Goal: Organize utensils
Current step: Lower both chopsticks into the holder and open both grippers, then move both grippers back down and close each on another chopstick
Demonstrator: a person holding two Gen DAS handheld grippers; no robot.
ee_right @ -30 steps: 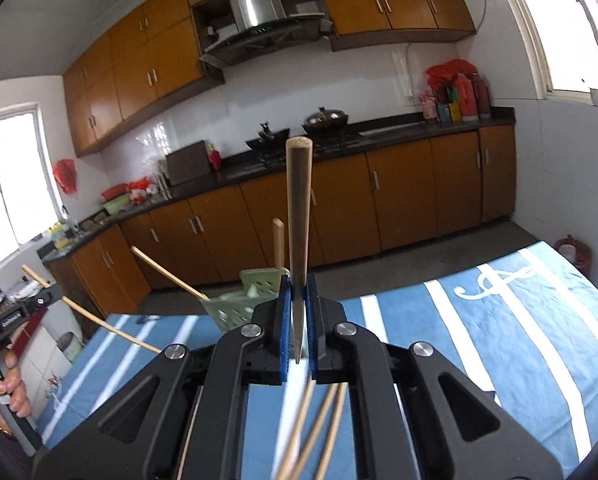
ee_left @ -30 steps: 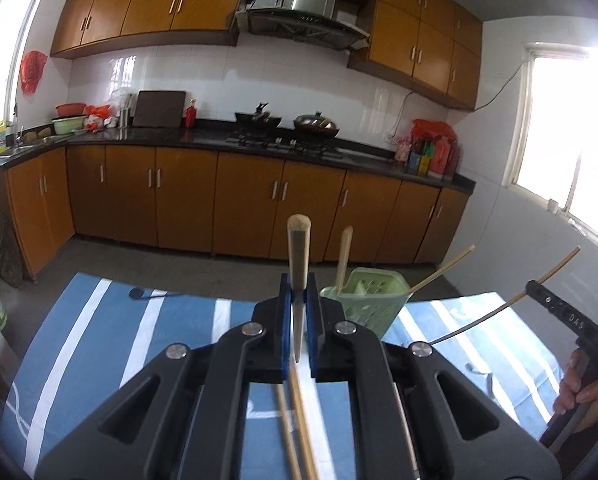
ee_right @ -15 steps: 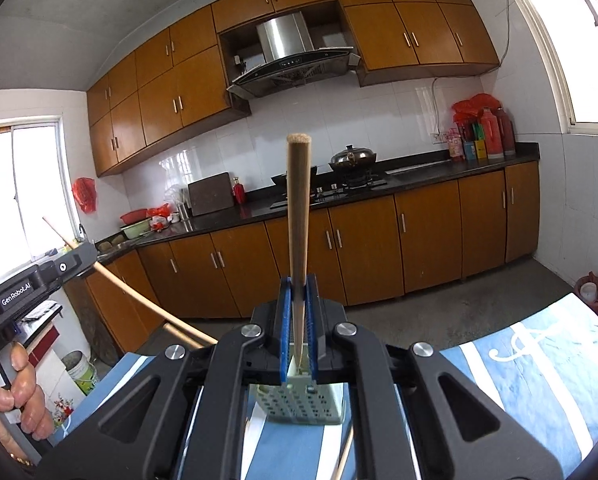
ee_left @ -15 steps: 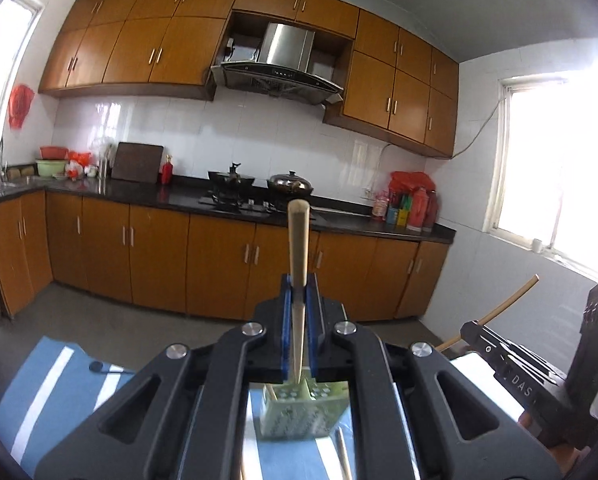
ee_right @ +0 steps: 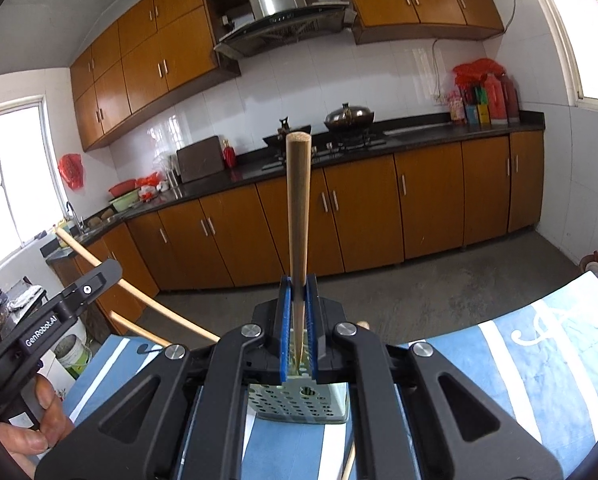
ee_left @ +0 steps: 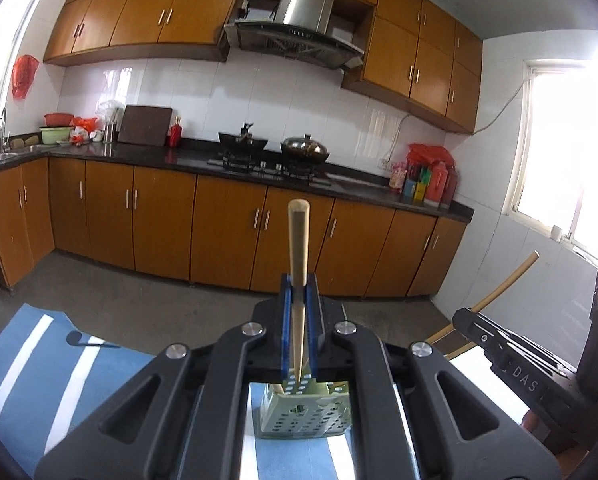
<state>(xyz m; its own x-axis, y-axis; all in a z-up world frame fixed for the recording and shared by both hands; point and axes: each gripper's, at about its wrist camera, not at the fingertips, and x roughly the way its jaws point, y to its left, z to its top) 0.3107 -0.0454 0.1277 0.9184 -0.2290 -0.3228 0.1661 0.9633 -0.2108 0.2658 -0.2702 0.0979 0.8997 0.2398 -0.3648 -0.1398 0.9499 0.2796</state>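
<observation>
I hold one chopstick [ee_left: 298, 248] upright in each closed gripper [ee_left: 298, 344], tips aimed into the green holder [ee_left: 299, 416] at bottom centre.

Two wooden chopsticks [ee_left: 298, 264] [ee_right: 298, 216], each clamped in a gripper [ee_left: 298, 320] [ee_right: 298, 320], are standing directly over the green perforated basket [ee_left: 305, 416], blocking its opening. The blue striped cloth [ee_left: 31, 364] to either side is lying open for passage.

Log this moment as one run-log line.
left gripper: shut on chopstick | right gripper: shut on chopstick | both tips over green perforated holder | holder on blue striped cloth
</observation>
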